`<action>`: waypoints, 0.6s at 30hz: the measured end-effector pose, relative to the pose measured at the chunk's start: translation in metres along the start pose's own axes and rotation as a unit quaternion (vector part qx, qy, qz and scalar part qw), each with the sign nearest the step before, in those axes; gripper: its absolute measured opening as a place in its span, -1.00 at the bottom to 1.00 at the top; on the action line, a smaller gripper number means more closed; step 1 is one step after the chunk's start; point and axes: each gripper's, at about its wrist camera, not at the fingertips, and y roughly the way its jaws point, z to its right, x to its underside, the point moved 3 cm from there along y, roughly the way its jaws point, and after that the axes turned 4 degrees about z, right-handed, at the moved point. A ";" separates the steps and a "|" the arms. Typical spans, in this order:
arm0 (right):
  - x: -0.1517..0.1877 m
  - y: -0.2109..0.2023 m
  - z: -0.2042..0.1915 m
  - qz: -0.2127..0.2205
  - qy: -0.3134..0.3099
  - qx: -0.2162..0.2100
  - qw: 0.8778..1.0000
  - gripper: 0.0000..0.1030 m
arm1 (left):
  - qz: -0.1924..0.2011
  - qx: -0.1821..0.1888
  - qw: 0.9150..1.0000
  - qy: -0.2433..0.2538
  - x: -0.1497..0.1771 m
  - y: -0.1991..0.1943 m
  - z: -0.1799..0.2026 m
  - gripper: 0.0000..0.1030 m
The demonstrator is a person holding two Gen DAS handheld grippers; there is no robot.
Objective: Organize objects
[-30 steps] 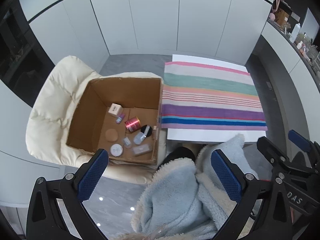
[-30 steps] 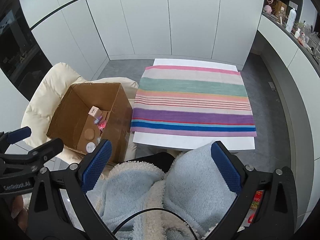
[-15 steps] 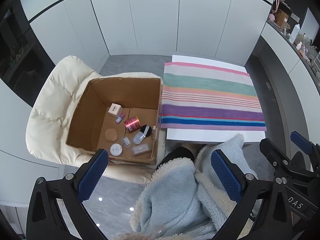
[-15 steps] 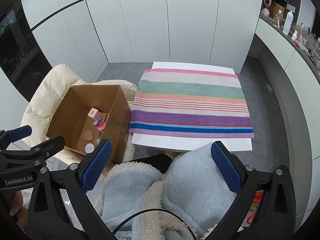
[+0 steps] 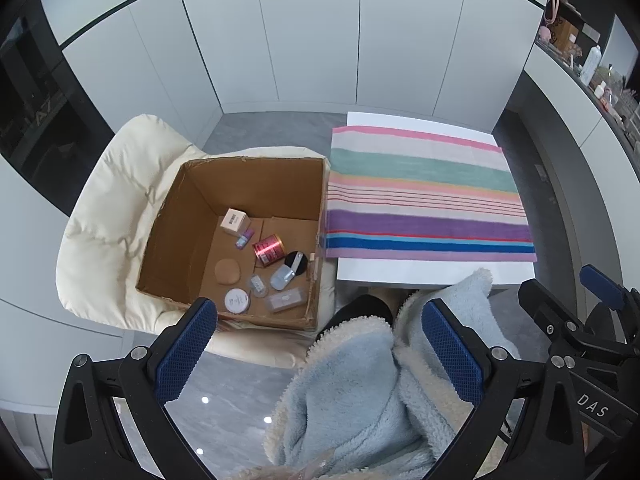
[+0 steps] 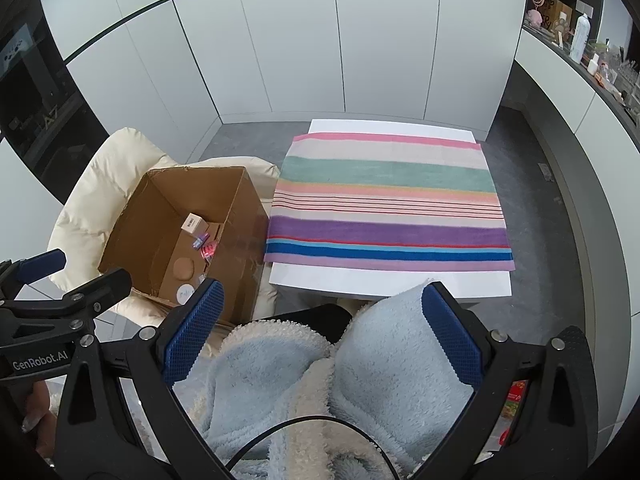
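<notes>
Hovering high over the seated lap, both tools idle. Left gripper (image 5: 320,344) spread wide, nothing between the blue pads; right gripper (image 6: 322,336) likewise gaping and empty, hanging above the pale blue fleece robe (image 6: 384,364).

Sitting on the cream padded chair (image 5: 108,216), just left of the white table (image 5: 420,272): an open cardboard box (image 5: 188,216). Lying loose on its floor: small white carton (image 5: 236,221), tiny purple-capped vial (image 5: 244,239), red tin on its side (image 5: 268,249), tan round puff (image 5: 227,271), black round compact (image 5: 296,261), clear bottle touching the compact (image 5: 282,278), small clear pot (image 5: 258,286), white round jar (image 5: 237,300), frosted flat case (image 5: 286,300). Most of these hidden from the right wrist view by the box's near wall.

Covering most of the tabletop: striped mat (image 6: 388,204), lying flat, carrying nothing.

Fitting two readings: items waiting to be lifted out and laid on the mat, or items already gathered into the box off the mat. Not settling which from this moment.

For any reach into the box, judging as follows:
- Coming in from straight above, keeping fingers off the tall walls.
- Singling out items standing apart, such as the puff or white jar, over the crowded cluster by the right wall.
- Closing across the tin's round side risking a roll; gripping along its ends looking safer.
- Pinching the tiny vial low and gently, expecting slip.
- Minding the box's footing on soft cushion; likely shifting under a sideways push.
</notes>
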 end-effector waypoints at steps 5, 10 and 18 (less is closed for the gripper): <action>0.001 0.001 -0.001 -0.002 0.001 -0.002 1.000 0.96 | 0.000 0.000 1.000 0.000 0.000 0.000 0.000 1.00; 0.002 0.002 0.000 -0.002 0.003 -0.003 1.000 0.96 | -0.005 0.006 1.000 -0.002 0.000 0.002 0.000 1.00; 0.003 0.002 -0.001 -0.003 0.003 -0.002 1.000 0.96 | -0.005 0.005 1.000 -0.002 0.000 0.004 0.000 1.00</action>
